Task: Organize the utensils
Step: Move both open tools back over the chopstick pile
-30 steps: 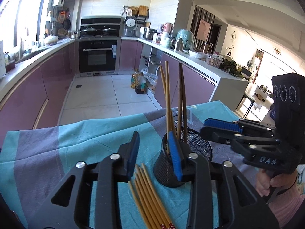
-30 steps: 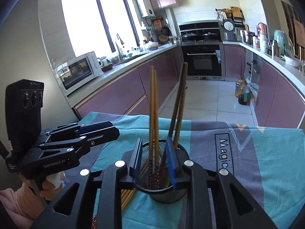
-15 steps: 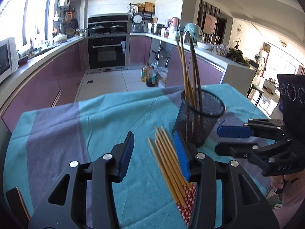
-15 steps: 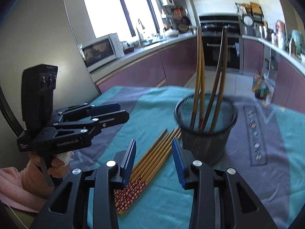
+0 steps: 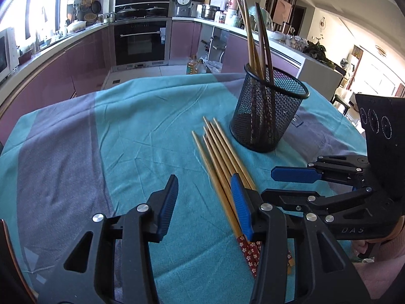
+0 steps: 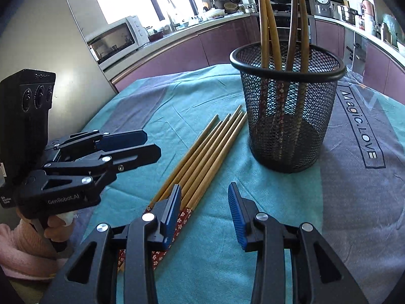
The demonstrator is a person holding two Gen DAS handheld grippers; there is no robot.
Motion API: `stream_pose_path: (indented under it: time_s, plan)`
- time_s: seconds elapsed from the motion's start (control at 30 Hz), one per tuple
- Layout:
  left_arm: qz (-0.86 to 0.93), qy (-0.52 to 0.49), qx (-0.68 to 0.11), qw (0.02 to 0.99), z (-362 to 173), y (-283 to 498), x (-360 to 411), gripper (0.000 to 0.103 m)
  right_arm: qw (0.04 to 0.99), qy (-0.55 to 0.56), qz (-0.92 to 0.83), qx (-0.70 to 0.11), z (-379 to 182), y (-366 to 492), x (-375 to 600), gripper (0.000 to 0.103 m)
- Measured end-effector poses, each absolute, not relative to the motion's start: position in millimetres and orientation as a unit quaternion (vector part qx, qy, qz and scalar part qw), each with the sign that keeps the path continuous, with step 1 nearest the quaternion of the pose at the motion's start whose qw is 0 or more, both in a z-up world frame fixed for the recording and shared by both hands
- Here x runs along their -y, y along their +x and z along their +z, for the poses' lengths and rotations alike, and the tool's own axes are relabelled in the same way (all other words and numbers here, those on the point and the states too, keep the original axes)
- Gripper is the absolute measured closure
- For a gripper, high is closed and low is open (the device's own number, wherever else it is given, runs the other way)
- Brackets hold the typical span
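Several loose bamboo chopsticks [image 5: 220, 157] [image 6: 210, 152] with red flowered handle ends lie in a bundle on the cloth, tips toward a black mesh cup [image 5: 268, 116] [image 6: 286, 116]. A few chopsticks [image 5: 253, 38] [image 6: 268, 25] stand upright in that cup. My left gripper [image 5: 205, 190] [image 6: 153, 144] is open, hovering low just left of the bundle's handle end, and its right finger overlaps the sticks. My right gripper [image 6: 204, 195] [image 5: 270, 183] is open on the other side, its left finger over the handles. Neither holds anything.
A teal and grey tablecloth [image 5: 126, 131] [image 6: 354, 202] with printed lettering covers the table. A hand and pink sleeve [image 6: 30, 243] hold each gripper near the front edge. Purple kitchen cabinets, an oven [image 5: 140, 41] and a microwave [image 6: 116, 38] stand beyond the table.
Both grippers came down and back from the mesh cup toward the loose chopsticks. Their jaws spread a little wider. The cup now stands farther ahead of both.
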State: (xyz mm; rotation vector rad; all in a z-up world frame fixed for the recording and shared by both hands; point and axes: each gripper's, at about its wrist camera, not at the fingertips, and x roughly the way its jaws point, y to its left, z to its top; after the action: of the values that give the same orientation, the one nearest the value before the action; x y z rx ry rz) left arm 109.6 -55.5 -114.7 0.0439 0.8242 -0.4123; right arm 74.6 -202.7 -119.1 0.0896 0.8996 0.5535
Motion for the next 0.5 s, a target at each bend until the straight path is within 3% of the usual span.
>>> stream_pose_path:
  time_s: [0.5]
  plan:
    - [-0.198,0.029,-0.418,0.886,-136,108,66,0.06,0.865,0.02,0.252,-0.434,-124,77,185,0.067]
